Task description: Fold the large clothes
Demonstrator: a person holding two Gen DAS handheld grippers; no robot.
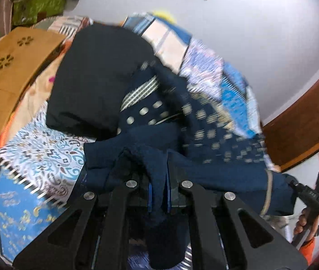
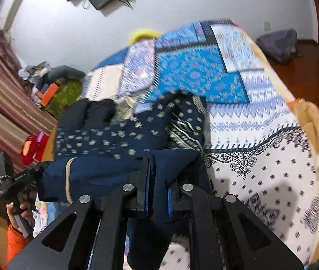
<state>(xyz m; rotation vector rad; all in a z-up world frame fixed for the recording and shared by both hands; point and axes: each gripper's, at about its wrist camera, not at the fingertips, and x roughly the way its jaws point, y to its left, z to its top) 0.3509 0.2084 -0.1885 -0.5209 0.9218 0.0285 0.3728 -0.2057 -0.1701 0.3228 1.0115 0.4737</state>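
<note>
A navy blue garment (image 1: 204, 121) with pale woven spots and striped trim lies bunched on a patterned bedspread (image 1: 38, 155). My left gripper (image 1: 159, 193) is shut on a plain navy edge of it, cloth hanging between the jaws. In the right wrist view the same garment (image 2: 119, 135) stretches to the left, and my right gripper (image 2: 158, 193) is shut on another navy edge. The other gripper, held by a hand, shows at the right edge of the left wrist view and at the left edge of the right wrist view. Both pictures are blurred by motion.
A black folded cloth (image 1: 96, 76) lies behind the garment. A brown cardboard box (image 1: 6, 72) stands at the left. The bed's edge (image 2: 316, 157) drops to a wooden floor (image 2: 303, 67) on the right. Striped curtain (image 2: 6, 103) and clutter fill the left.
</note>
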